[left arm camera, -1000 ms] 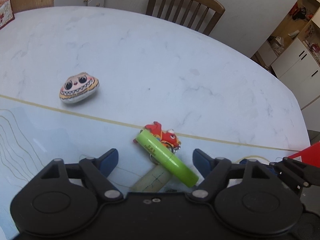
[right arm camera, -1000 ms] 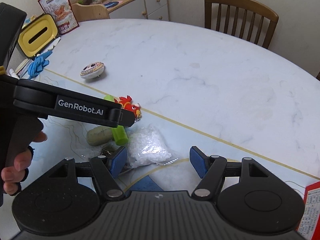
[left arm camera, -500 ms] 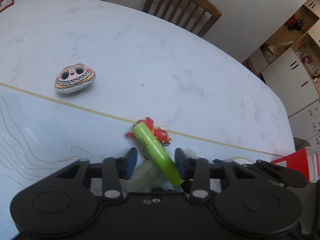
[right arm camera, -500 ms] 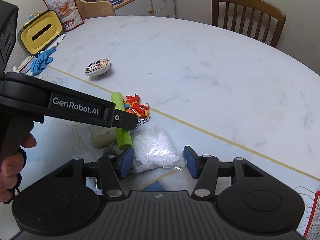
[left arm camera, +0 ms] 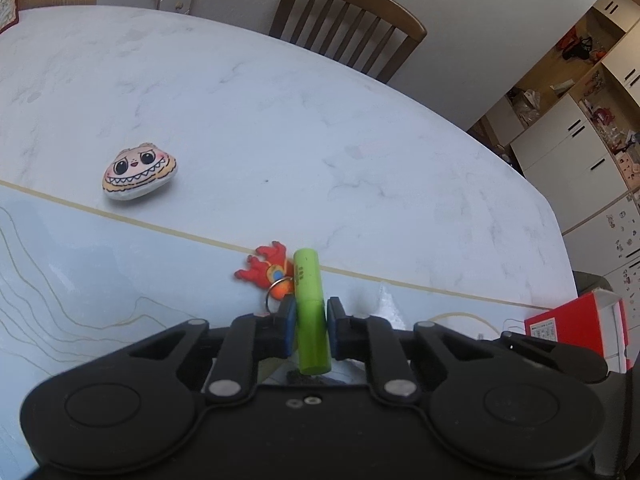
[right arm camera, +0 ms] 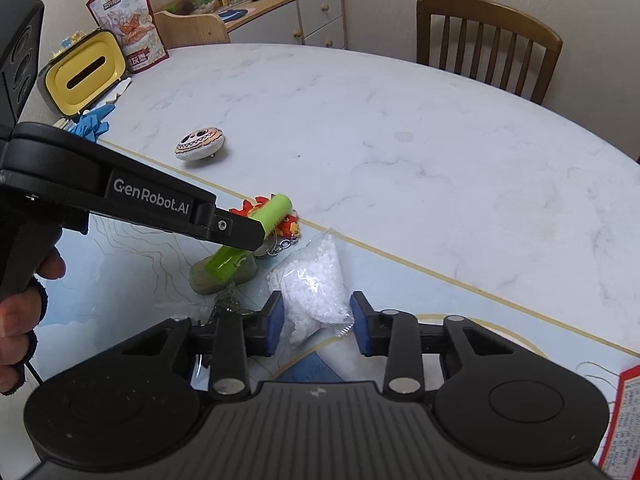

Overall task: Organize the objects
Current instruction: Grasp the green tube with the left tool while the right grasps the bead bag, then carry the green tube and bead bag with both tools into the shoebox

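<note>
Left wrist view: our left claw is clamped on the green tube near its middle, pads on both flanks. The tube's long axis runs straight out along the fingers, far end just beside the red keychain; the cartoon-face stone sits well beyond the keychain on the bench. Right wrist view: the tube slants up toward the keychain, its near end over an olive tube. Our right claw is parted around the bag of white pellets, pads not yet touching. Risks, as we judge: the tube pivoting in its narrow grip, its tip snagging the key ring; the slack bag slipping out when squeezed.
</note>
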Demonstrator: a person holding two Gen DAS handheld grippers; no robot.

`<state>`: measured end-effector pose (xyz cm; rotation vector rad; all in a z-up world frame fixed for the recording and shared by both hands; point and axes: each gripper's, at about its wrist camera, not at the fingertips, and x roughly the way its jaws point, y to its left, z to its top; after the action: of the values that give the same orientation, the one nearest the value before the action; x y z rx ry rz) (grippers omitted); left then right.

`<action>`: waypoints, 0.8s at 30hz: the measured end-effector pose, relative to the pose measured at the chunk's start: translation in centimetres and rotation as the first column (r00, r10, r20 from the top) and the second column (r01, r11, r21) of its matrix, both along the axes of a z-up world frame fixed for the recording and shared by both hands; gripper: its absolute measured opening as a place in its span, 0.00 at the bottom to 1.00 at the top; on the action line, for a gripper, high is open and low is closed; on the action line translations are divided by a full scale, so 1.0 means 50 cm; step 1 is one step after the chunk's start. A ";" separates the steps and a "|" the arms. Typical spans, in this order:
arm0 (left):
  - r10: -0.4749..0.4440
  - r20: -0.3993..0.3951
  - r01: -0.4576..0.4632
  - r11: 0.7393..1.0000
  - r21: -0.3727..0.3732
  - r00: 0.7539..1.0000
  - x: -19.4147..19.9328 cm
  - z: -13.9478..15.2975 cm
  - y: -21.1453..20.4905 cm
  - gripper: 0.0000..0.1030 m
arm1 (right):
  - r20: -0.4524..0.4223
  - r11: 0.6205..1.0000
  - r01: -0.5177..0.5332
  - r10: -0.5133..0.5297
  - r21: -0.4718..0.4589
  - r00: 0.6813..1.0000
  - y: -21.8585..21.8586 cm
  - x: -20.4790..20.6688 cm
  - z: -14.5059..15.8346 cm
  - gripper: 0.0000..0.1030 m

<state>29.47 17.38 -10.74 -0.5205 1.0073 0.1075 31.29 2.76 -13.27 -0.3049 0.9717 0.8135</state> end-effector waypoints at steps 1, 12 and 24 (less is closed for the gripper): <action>0.001 0.001 -0.001 1.000 -0.003 1.000 -0.001 0.001 0.000 0.13 | 0.000 1.000 0.003 -0.003 0.004 1.000 -0.004 -0.002 0.003 0.31; -0.036 0.036 0.037 0.999 -0.018 0.999 -0.028 0.038 -0.038 0.13 | 0.005 0.996 0.069 -0.069 0.051 0.998 -0.079 -0.030 0.062 0.31; -0.112 0.085 0.117 0.992 -0.053 0.990 -0.068 0.112 -0.135 0.13 | 0.011 0.986 0.133 -0.135 0.101 0.991 -0.205 -0.074 0.150 0.31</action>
<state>26.07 10.63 -5.15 -0.5149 0.9596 -0.0452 27.59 -7.49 -5.78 -0.1582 0.9212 0.7327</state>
